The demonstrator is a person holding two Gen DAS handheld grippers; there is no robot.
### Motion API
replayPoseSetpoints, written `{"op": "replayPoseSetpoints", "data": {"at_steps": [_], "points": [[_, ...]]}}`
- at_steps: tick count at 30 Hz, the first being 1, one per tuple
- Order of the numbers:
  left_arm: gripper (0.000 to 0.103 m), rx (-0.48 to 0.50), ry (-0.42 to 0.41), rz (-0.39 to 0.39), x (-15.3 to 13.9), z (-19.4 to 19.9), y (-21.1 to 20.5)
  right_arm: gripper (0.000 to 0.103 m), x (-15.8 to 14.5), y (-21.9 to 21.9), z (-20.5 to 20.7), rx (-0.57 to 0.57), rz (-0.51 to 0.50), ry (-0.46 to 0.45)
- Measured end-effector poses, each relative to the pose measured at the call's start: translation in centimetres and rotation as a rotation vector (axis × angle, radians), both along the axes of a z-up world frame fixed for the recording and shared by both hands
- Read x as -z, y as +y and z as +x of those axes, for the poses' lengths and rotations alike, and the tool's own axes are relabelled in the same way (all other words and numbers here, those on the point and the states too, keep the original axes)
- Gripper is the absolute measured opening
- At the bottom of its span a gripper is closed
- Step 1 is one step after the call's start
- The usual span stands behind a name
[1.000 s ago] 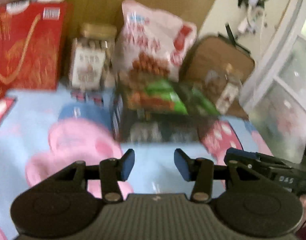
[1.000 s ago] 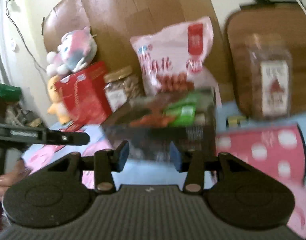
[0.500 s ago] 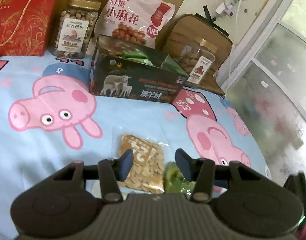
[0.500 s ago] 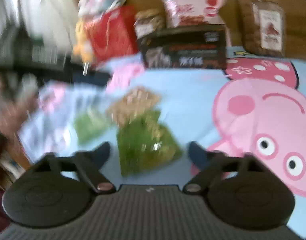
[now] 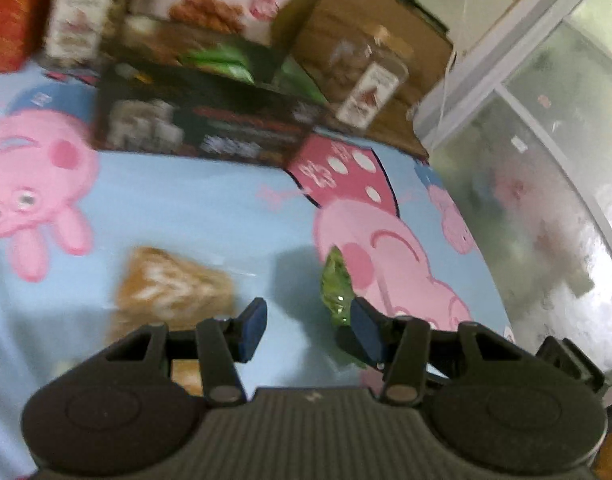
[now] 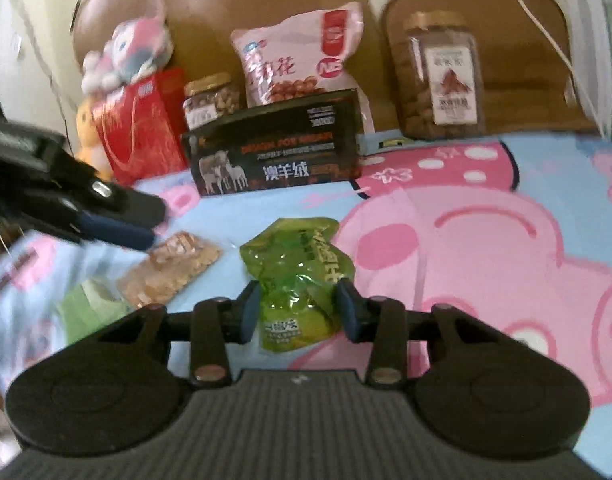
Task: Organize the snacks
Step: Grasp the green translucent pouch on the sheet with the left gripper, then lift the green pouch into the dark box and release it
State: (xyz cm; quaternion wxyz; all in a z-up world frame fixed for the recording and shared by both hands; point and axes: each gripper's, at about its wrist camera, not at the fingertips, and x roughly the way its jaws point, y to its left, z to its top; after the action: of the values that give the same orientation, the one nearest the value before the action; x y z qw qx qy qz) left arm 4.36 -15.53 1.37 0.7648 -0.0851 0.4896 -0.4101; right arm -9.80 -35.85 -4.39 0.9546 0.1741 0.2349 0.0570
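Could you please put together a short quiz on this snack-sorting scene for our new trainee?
1. True or false: the green packet lies between the fingers of the right tongs.
2. Which snack lies nearest the left tongs? A) the tall jar B) the tan packet C) the pink bag
3. Fill in: the black box stands in front of the pink ____.

Key: 1 true, and those tongs are closing; 2 B; 3 bag.
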Motion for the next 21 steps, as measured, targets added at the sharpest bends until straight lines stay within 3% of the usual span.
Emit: {"op": "replayPoseSetpoints", "data": {"at_steps": [4, 5, 6, 7, 8, 10, 11, 15, 17, 18, 21], "points": [[0.054, 0.017, 0.068, -0.002, 1.6, 0.8, -3.6, 0.044, 0.4, -1.5, -0.6, 0.005, 0.157, -0.006], [0.05, 0.02, 0.082, -0.003, 2.1, 1.1, -4.4, 0.044, 0.4, -1.0, -0.6, 0.004, 0.168, -0.009], [0.036, 0.02, 0.089, 0.006, 2.5, 1.2, -5.0, 0.044, 0.4, -0.9, -0.5, 0.002, 0.167, -0.012], [0.027, 0.024, 0.099, 0.023, 3.0, 1.3, -5.5, 0.048, 0.3, -0.7, -0.6, -0.004, 0.156, -0.017], [0.023, 0.023, 0.112, 0.013, 3.3, 1.4, -5.6, 0.05, 0.2, -0.7, -0.8, -0.016, 0.145, -0.019], [0.023, 0.021, 0.133, -0.01, 3.6, 1.6, -5.2, 0.071, -0.2, -0.7, -1.5, -0.021, 0.11, -0.033], [0.023, 0.019, 0.139, -0.017, 3.7, 1.7, -5.0, 0.075, -0.2, -0.8, -1.7, -0.023, 0.078, -0.045], [0.02, 0.017, 0.161, -0.047, 4.0, 2.0, -4.4, 0.077, -0.1, 0.7, -1.1, -0.051, -0.086, -0.021], [0.02, 0.036, 0.146, -0.068, 3.4, 1.9, -4.0, 0.063, -0.1, 1.7, -0.6, -0.06, -0.158, -0.018], [0.02, 0.038, 0.13, -0.075, 2.9, 1.9, -3.8, 0.049, -0.2, 2.0, -0.2, -0.082, -0.168, -0.016], [0.019, 0.027, 0.064, -0.098, 0.7, 2.3, -3.0, 0.037, -1.1, 2.3, 0.8, -0.114, -0.15, -0.045]]}}
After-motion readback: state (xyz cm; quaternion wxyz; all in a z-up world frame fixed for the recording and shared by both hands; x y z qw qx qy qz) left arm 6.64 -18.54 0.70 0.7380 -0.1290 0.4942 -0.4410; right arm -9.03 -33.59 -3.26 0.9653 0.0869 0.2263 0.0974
